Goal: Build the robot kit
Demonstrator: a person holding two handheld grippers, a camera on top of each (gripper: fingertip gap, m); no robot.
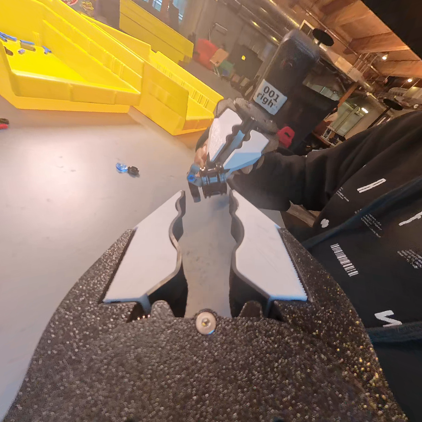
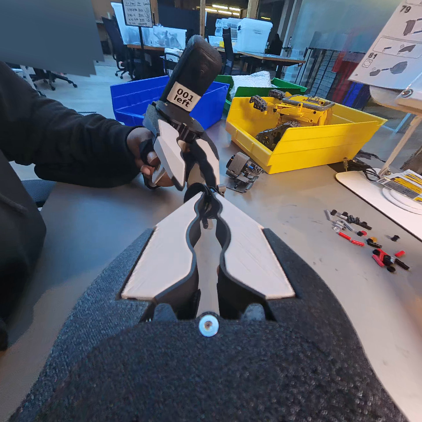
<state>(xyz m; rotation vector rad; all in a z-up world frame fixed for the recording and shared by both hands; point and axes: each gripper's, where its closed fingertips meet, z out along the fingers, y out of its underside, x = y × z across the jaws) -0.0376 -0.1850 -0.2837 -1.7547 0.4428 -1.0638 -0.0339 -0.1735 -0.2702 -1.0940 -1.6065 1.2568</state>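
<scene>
**Bench layout, two wrist views**

Table (image 2: 285, 217): bears all items listed. Right gripper (image 2: 209, 198): centre foreground, jaws closed on a small wheel assembly (image 2: 209, 209). Left gripper (image 2: 198, 182): directly behind and above that assembly, tips just beside it, jaws apart. Loose small parts (image 2: 365, 237): right of both grippers. Bin with built model (image 2: 303, 141): behind the parts; a motor sub-assembly (image 2: 243, 171) on the table before its left corner. Two further bins (image 2: 127, 102): behind, leftward. Instruction sheet on stand (image 2: 392, 45): far right. Left wrist view: stacked bins (image 1: 68, 75) at upper left, two small pieces (image 1: 127, 169) on the table before them.
</scene>
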